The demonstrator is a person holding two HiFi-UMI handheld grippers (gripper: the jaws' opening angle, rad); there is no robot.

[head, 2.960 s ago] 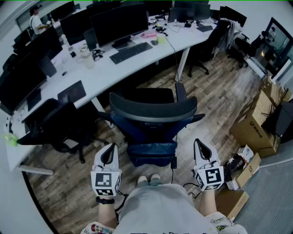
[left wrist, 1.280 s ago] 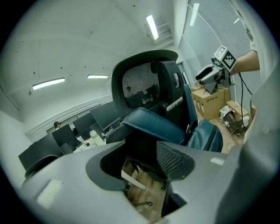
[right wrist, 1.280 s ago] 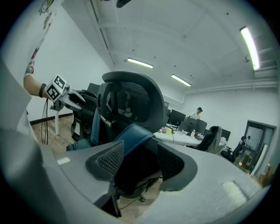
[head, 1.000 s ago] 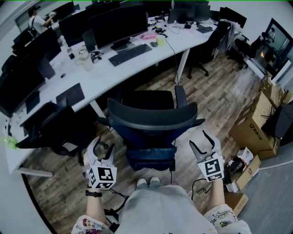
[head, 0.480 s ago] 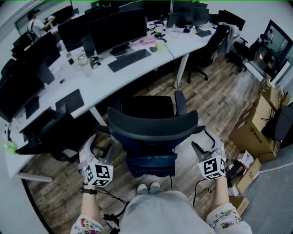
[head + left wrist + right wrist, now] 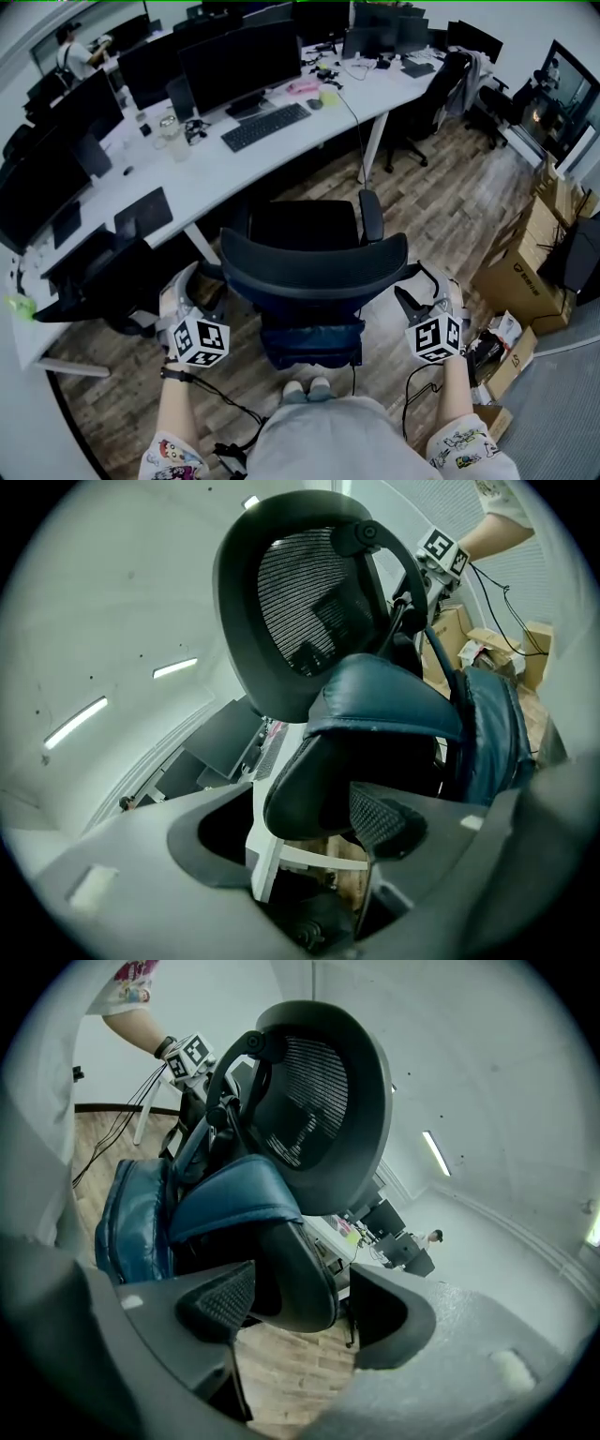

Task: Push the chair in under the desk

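Head view: found the chair (image 6: 314, 272) at frame centre, seat towards the white tabletop (image 6: 211, 169) in the upper half, seat front near its edge but not under it, so judged not yet pushed in. Saw the backrest (image 6: 314, 255) with its long axis running left to right, the left gripper (image 6: 199, 292) just beside its left end and the right gripper (image 6: 427, 295) just beside its right end, neither nearer than the other; judged the push to go up the frame. Left gripper view: caught the fingers (image 6: 384, 819) opening, spread wide, a black padded edge of the chair between them with gaps showing, unclamped. Right gripper view: same for its fingers (image 6: 220, 1302), opening around a like edge, not pressing. Noted black mesh, a curved top band and a dark blue cushion (image 6: 309, 336) low behind.
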